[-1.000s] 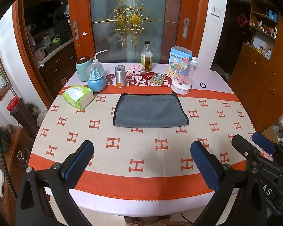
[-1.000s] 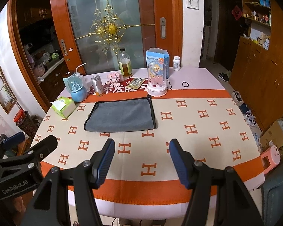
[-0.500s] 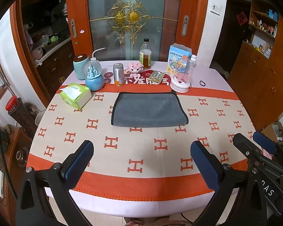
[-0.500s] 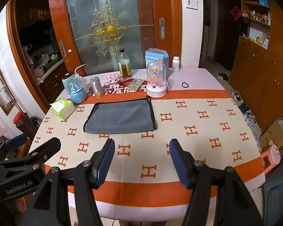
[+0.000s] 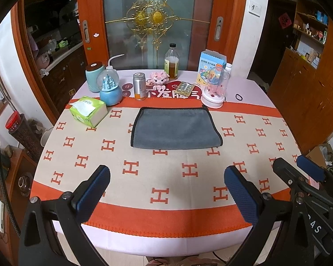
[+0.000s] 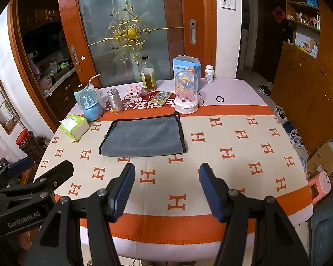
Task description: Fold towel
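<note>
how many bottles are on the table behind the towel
2. A glass bottle of amber liquid stands at the far edge, behind the pink toy. A small white pill bottle stands right of the blue carton. Others may be hidden behind the clutter.

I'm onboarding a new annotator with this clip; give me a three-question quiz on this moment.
1. True or false: the left gripper grips the grey black-edged towel.
2. Which lies nearest the towel's left edge: A) green tissue box, B) black hair tie, C) white pill bottle?
3. Fill in: the right gripper is ____.

Key: 1 false; 2 A; 3 open, its jaws spread and empty.
</note>
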`<control>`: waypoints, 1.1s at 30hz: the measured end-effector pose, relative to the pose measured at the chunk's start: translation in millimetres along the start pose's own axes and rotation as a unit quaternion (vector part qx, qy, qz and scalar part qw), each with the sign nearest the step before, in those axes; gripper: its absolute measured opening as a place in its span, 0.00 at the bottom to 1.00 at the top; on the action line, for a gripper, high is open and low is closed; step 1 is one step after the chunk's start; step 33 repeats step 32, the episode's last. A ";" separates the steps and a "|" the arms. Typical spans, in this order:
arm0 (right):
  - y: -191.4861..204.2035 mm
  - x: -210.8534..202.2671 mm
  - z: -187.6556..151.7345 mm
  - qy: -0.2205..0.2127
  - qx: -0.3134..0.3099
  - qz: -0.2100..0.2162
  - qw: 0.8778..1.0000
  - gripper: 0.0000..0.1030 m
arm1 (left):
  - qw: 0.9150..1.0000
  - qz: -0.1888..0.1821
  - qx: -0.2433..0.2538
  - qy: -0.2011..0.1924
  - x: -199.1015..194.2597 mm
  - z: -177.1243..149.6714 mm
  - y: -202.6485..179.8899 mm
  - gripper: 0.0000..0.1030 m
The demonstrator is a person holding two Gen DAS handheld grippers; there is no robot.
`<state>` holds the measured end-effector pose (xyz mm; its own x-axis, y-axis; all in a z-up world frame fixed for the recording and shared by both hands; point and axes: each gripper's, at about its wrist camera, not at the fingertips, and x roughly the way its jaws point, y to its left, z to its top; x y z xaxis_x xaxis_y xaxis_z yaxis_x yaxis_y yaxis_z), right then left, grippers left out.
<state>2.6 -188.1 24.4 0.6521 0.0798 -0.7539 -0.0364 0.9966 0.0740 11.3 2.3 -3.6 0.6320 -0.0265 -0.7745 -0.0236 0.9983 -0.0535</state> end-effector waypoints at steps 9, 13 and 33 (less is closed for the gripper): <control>3.1 1.5 -0.1 0.002 0.000 0.000 1.000 0.59 | 1.000 0.000 -0.001 -0.001 -0.8 1.3 0.2 0.99; 3.0 1.7 0.1 0.002 0.000 0.000 1.000 0.59 | 1.000 0.000 -0.001 -0.001 -1.0 1.8 0.3 0.99; 3.7 3.5 -1.2 0.004 0.001 0.000 1.000 0.59 | 1.000 0.001 -0.001 0.004 3.5 0.6 0.8 0.99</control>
